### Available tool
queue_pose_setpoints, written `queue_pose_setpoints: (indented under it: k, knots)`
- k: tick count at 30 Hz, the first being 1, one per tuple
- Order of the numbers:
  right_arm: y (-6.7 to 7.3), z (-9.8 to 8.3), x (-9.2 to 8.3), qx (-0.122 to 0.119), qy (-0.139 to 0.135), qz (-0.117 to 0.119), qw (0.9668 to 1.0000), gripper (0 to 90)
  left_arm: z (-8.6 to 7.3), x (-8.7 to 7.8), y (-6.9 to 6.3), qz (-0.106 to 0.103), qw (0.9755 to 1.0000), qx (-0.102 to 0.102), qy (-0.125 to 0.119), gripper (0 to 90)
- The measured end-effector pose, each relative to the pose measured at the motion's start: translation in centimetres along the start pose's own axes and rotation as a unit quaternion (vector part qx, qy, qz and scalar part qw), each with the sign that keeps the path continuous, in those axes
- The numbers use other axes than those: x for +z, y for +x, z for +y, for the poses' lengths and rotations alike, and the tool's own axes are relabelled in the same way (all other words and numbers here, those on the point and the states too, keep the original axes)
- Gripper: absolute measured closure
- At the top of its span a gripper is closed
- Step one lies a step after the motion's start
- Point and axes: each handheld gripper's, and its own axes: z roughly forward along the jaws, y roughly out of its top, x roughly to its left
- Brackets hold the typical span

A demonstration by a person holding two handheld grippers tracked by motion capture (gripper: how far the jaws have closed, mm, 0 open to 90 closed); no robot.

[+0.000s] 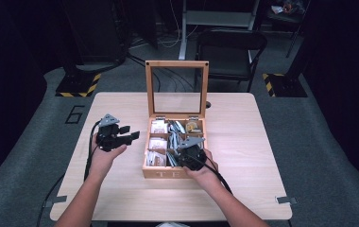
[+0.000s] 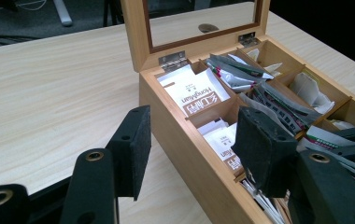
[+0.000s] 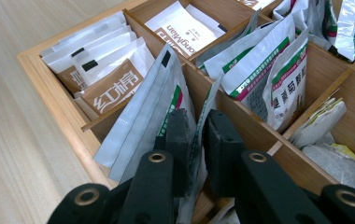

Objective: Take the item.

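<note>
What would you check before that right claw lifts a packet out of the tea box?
1. Lid upright, out of the way: ok.
2. Right gripper jaws either side of a silver sachet: ok.
3. Only one sachet pinched: cannot tell.
4. Pads pressing firmly: cannot tell.
5. Left gripper open, off the tea box: ok.
6. Wooden dividers free of the jaws: ok.

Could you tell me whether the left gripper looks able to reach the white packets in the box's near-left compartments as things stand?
Probably yes: the lid stands open, the left gripper hovers empty beside the box, and nothing covers the white packets.
</note>
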Motion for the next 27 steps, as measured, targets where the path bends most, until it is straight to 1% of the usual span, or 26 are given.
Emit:
queue_pose_setpoints:
  k: [5, 7, 8, 9, 10, 11, 17, 19, 20, 23, 24, 25, 27]
  knots:
    - [-0.01, -0.05, 0.19, 0.0, 0.009, 0.005, 0.9999, 82.7, 0.03, -0.03, -0.05, 0.0, 1.0, 0.0, 0.001, 45.7]
    - [-0.05, -0.09, 0.26, 0.001, 0.012, 0.011, 0.9999, 86.0, 0.03, -0.05, -0.02, -0.001, 1.0, 0.0, 0.001, 45.7]
    - [-0.06, -0.07, 0.23, 0.004, 0.015, 0.013, 0.9998, 88.3, 0.04, -0.06, 0.01, -0.001, 1.0, 0.0, 0.002, 45.7]
    - [-0.03, -0.1, 0.24, 0.012, 0.015, 0.017, 0.9997, 88.9, 0.04, -0.05, 0.02, -0.001, 1.0, 0.001, 0.001, 45.7]
    - [-0.07, -0.11, 0.22, 0.014, 0.016, 0.018, 0.9996, 89.4, 0.03, -0.05, 0.02, -0.001, 1.0, 0.0, 0.001, 45.7]
    - [-0.17, -0.09, 0.21, 0.011, 0.016, 0.019, 0.9996, 89.6, 0.03, -0.06, 0.0, -0.001, 1.0, 0.0, 0.002, 45.7]
    - [-0.33, -0.07, 0.21, 0.01, 0.014, 0.023, 0.9996, 89.8, -0.01, 0.06, -0.06, 0.001, 1.0, 0.001, 0.0, 45.7]
    - [-0.32, -0.05, 0.18, 0.007, 0.016, 0.023, 0.9996, 89.8, -0.03, 0.06, -0.04, 0.001, 1.0, 0.001, 0.001, 45.7]
    - [-0.23, 0.01, 0.12, 0.0, 0.011, 0.017, 0.9998, 89.9, -0.05, 0.07, -0.02, 0.0, 1.0, 0.001, 0.001, 45.7]
    - [-0.12, 0.14, -0.09, 0.002, 0.009, 0.018, 0.9998, 89.8, -0.08, 0.07, 0.01, 0.001, 1.0, 0.0, 0.001, 45.7]
    - [-0.19, 0.3, -0.32, -0.001, 0.004, 0.021, 0.9998, 89.9, -0.12, 0.07, 0.03, 0.001, 1.0, 0.0, 0.002, 45.7]
    - [-0.18, 0.37, -0.5, 0.005, 0.003, 0.023, 0.9997, 89.9, -0.12, 0.07, 0.03, 0.001, 1.0, 0.0, 0.002, 45.7]
    - [-0.25, 0.47, -0.64, 0.004, 0.001, 0.025, 0.9997, 89.9, -0.15, 0.11, 0.04, 0.001, 1.0, 0.0, 0.005, 45.7]
